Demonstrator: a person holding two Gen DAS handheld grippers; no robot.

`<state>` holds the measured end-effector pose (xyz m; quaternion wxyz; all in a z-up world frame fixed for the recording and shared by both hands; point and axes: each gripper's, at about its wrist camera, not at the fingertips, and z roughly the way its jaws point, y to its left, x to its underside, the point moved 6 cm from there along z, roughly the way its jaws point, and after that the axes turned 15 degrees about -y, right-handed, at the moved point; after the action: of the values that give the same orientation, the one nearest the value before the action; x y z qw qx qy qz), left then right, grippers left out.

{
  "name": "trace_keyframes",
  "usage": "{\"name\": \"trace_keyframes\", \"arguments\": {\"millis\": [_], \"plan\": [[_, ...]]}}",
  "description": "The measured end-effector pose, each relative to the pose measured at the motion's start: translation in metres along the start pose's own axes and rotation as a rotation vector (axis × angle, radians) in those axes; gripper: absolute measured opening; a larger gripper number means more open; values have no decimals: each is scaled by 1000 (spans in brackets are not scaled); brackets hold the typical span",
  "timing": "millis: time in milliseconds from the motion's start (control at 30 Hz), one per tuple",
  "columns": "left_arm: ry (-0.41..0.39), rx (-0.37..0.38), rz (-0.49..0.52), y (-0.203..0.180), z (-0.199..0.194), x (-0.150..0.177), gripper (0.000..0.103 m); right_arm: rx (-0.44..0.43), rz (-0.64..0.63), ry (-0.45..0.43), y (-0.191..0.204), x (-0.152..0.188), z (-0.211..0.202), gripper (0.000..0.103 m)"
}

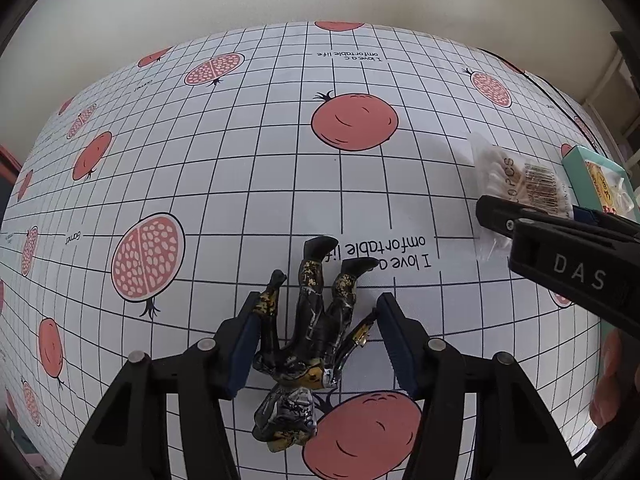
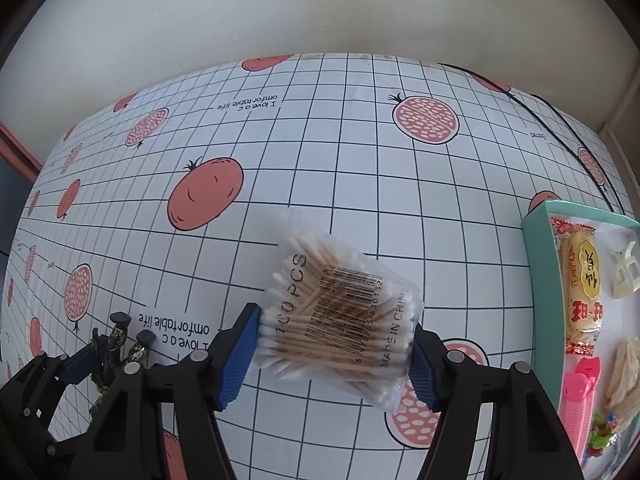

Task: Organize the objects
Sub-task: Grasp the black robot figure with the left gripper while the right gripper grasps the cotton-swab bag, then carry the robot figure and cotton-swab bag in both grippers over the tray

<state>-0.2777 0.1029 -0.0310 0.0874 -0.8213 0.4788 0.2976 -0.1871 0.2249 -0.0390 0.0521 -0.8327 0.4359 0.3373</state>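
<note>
- Clear plastic bag of cotton swabs (image 2: 340, 312) sits between the blue pads of the right gripper (image 2: 334, 354) — both pads touch its sides, so it looks clamped, though whether it is lifted off the tablecloth (image 2: 360, 168) I cannot tell.
- Teal tray (image 2: 538, 264) lies just to the right, already holding a snack pack (image 2: 582, 280), a white clip (image 2: 624, 270) and a pink item (image 2: 580, 396); likely drop spot for the swabs.
- Black-and-gold toy figure (image 1: 308, 344) lies flat on the cloth, boots pointing away; left gripper (image 1: 314, 344) straddles it with jaws spread, the left pad (image 1: 246, 344) touching its arm, the right pad apart.
- To do well: keep the squeeze on the bag light — soft film slips and swabs snap; carry it over the tray rim and set it in a bare part.
- For the figure, centre the pads on the torso, not the thin arms, before closing.
- Risk: the 2 grippers are near each other, so move 1 at a time.
</note>
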Motion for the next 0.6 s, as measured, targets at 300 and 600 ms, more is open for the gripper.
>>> {"name": "trace_keyframes", "arguments": {"millis": [300,600], "plan": [[-8,-18,-7,0,-5,-1,59,-6,13,-8,-9,-1,-13,70],[-2,-2,-5,-3,-18,-1,59,-24,10,-25,-15,6,-38,70]]}}
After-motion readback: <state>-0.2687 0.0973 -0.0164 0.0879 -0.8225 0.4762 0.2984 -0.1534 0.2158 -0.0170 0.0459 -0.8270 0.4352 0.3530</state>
